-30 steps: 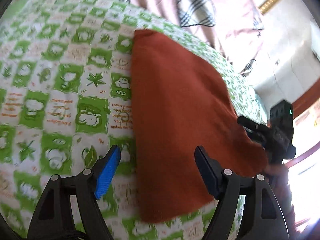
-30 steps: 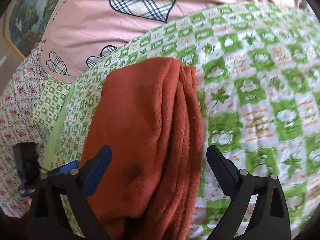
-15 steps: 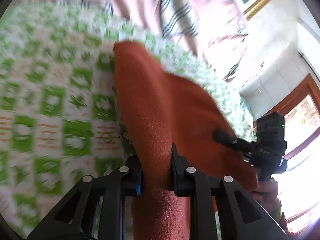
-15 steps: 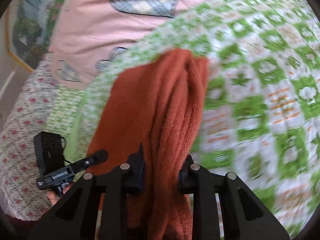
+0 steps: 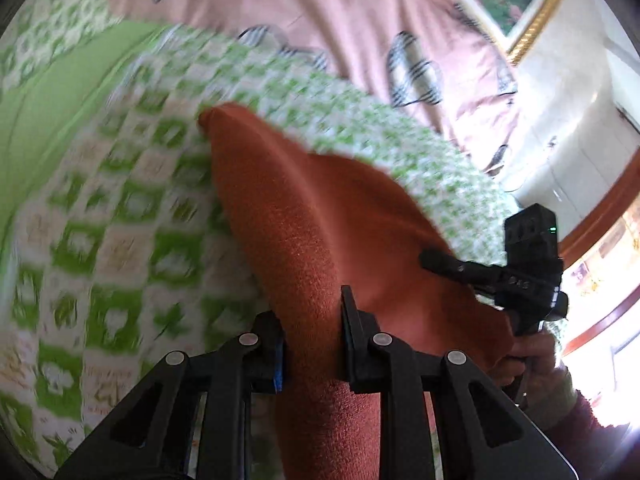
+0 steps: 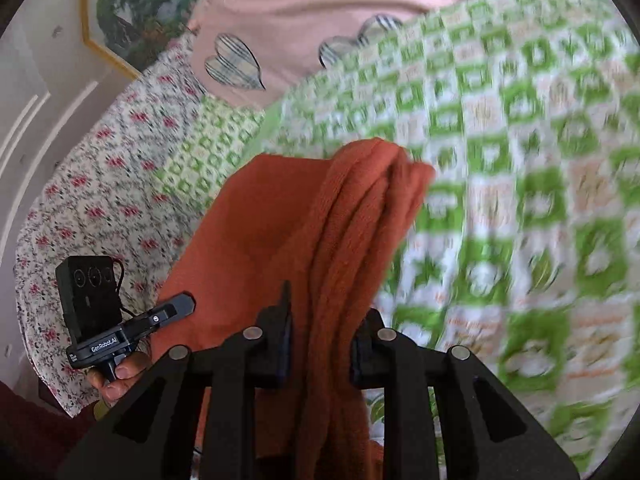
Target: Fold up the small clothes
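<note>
The rust-orange cloth (image 5: 320, 216) is a thick, nubbly knit, bunched into ridges where the left gripper (image 5: 312, 344) and right gripper (image 6: 320, 344) each pinch a near edge. It lies on the green-and-white checked bedspread (image 5: 120, 208); beyond the bedspread sit a pink quilt (image 5: 340, 20) and framed picture (image 6: 132, 8).

I can read one name. In my right wrist view, my left gripper (image 6: 182, 305) has white letters on its black side, and they say "GenRobot.AI". Some tiny white marks sit beside that name, but they are too small for me to read. The green and white bed cover (image 6: 500, 184) has orange writing, but it is all blurry.
</note>
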{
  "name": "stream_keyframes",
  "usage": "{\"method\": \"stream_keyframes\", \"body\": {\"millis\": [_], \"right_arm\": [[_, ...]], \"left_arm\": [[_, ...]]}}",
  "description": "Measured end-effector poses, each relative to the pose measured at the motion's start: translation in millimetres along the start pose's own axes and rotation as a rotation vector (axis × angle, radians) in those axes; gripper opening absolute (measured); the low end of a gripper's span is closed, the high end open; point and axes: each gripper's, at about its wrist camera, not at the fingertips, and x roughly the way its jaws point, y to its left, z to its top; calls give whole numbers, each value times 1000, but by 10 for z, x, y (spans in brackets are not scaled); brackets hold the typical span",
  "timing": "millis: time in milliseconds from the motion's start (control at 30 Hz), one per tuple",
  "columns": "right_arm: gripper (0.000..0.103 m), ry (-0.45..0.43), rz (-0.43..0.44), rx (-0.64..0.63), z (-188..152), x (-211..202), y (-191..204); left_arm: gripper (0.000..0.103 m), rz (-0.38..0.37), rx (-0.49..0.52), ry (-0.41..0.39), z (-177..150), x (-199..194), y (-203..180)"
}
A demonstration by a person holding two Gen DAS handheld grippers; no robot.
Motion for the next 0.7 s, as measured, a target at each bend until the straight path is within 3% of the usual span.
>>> {"method": "stream_keyframes", "body": {"millis": [200,267,333,500,600,700], "right_arm": [[25,33,-60,42,-102,61,-144],[32,42,-80,50,-81,58,-107],[50,39,-155,30,-45,-1,-44],[51,-57,-259,-29,83,-299,145],[50,-91,-228,-49,256,-346,251],[38,-55,-210,-72,389,-182,337]], "left_arm": [[41,-38,-117,44,-80,169,358],[44,-22,-121,36,9,196,390],[47,-10,-123,25,120,202,413],[48,12,-136,12,432,298,505],[48,32,-141,17,598,400,524],[49,45,-140,16,670,445,518]]}}
